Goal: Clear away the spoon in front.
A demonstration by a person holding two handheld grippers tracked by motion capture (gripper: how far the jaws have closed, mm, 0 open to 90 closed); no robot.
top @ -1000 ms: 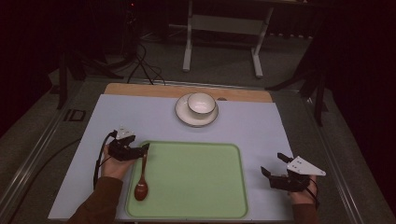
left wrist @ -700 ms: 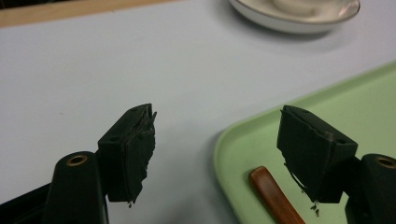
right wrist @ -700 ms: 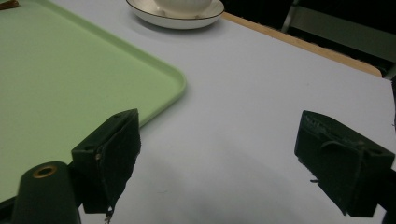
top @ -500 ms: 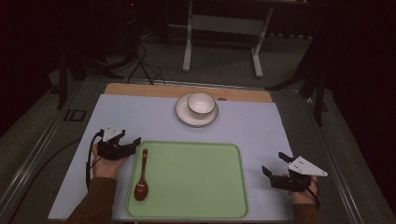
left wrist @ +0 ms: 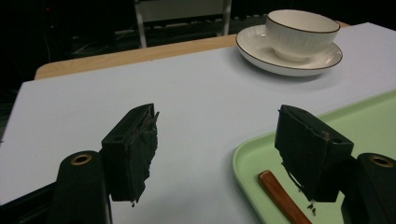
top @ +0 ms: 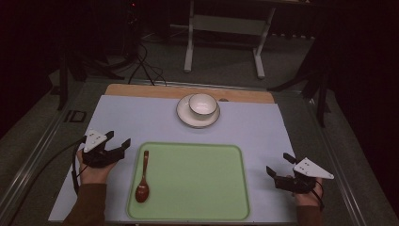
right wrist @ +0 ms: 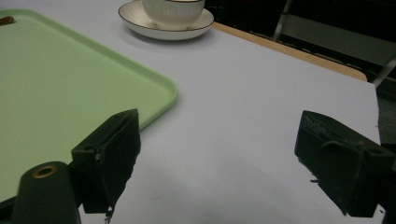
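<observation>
A brown wooden spoon (top: pixel 142 179) lies on the left part of a green tray (top: pixel 197 188), bowl end toward me; its handle (left wrist: pixel 280 196) shows in the left gripper view. My left gripper (top: pixel 117 142) rests open on the table just left of the tray (left wrist: pixel 373 121), nothing between its jaws. My right gripper (top: pixel 278 165) stands open and empty to the right of the tray (right wrist: pixel 70 79). A white cup (top: pixel 203 104) sits on a white saucer (top: pixel 186 117) at the back middle, also seen as the cup (left wrist: pixel 301 28) and the cup (right wrist: pixel 173 9).
A pale mat (top: pixel 141 122) covers the table, with a wooden strip (top: pixel 141 90) along its far edge. A metal stand (top: pixel 226 42) and cables (top: pixel 141 61) are on the dark floor beyond.
My left gripper has let go of the spoon's handle and drawn back to the left, off the tray; the spoon stays lying on the tray. The right gripper has barely moved.
</observation>
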